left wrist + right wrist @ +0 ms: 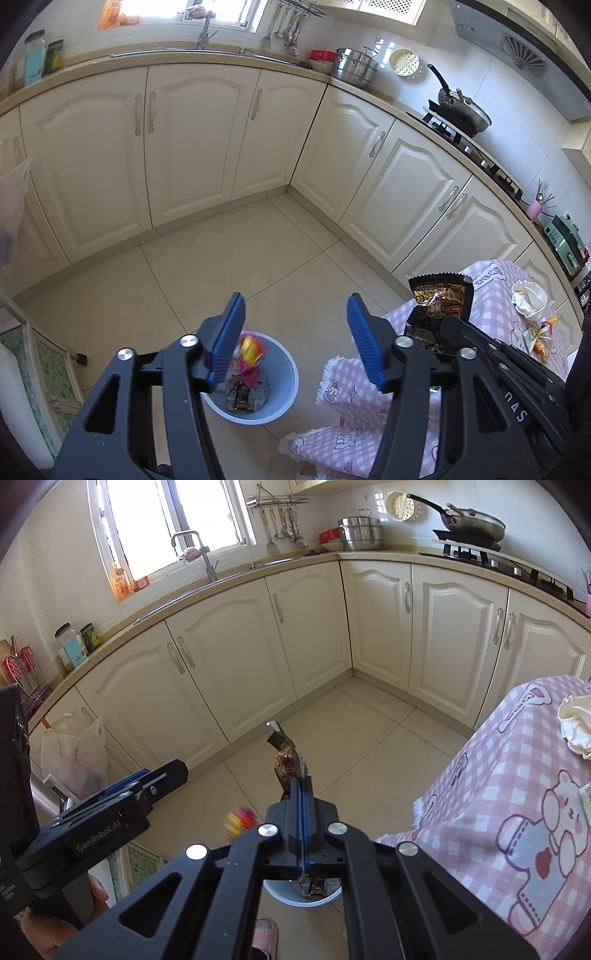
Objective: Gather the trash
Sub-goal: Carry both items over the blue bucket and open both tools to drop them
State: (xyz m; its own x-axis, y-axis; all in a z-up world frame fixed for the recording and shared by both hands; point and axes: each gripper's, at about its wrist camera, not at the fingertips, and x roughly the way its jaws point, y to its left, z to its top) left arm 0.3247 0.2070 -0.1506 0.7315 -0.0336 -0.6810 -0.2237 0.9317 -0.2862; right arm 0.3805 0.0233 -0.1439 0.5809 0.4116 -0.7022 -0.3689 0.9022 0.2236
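Left fingers (295, 339) spread, gripping nothing, over the bin (284, 398); right fingers (302, 786) clench a dark wrapper (283, 757).

Daylight only, coming through the window (173, 524) at upper left of your right wrist view and top centre of the left wrist view; panes are blown out white. Cabinets (192, 147) and floor (354, 738) are evenly lit with soft, weak shadows. Strong fisheye on both: your counter edge (229, 55) bows, corners vignette to black. Static parts are sharp. The only motion blur is the pink-yellow wrapper (251, 350), smeared in both views. Mild glare on the wall tiles (373, 498) at top right.
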